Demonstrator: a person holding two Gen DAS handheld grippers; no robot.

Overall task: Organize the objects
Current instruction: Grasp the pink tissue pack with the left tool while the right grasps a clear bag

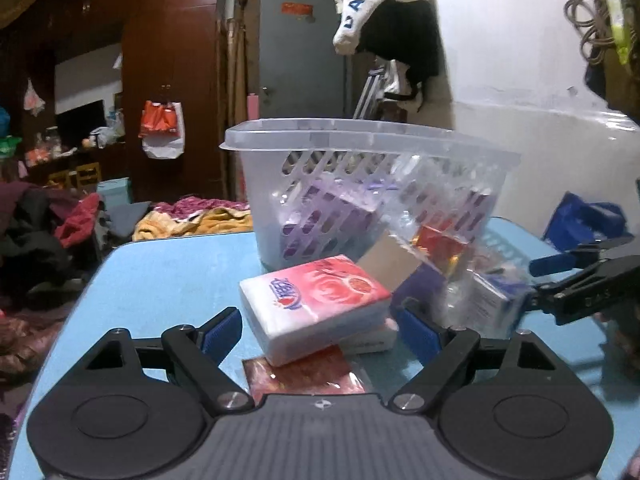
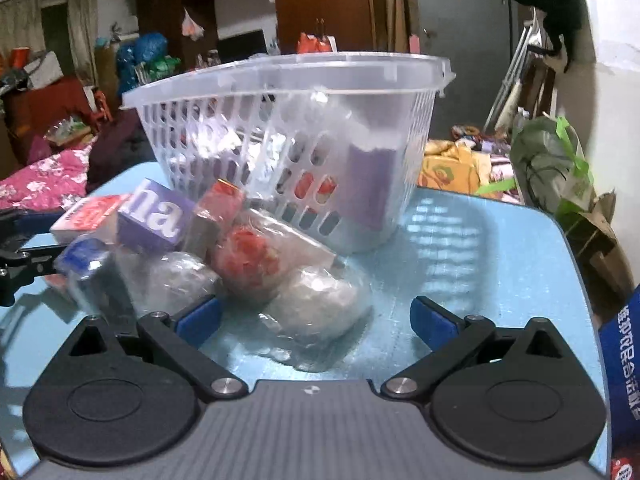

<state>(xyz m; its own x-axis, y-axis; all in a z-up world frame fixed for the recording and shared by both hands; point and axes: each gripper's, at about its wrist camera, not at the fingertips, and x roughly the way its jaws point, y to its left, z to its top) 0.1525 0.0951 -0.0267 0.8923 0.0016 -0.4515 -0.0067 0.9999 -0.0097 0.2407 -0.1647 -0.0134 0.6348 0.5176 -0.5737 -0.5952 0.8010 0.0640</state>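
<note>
Both grippers' fingers (image 1: 222,330) spread apart before pink-and-white tissue pack (image 1: 316,304), clear slotted basket (image 1: 360,168).

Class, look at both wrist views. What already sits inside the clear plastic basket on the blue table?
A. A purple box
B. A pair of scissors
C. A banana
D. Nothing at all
A: a purple box shows through the slotted wall of the basket, standing inside it.

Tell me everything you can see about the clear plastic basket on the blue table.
The basket is translucent, whitish plastic with slotted walls, a solid base and a wide flat rim. It stands upright at the far side of the blue table, open-topped. A purple box stands inside. Wrapped packets crowd against its front wall.
</note>
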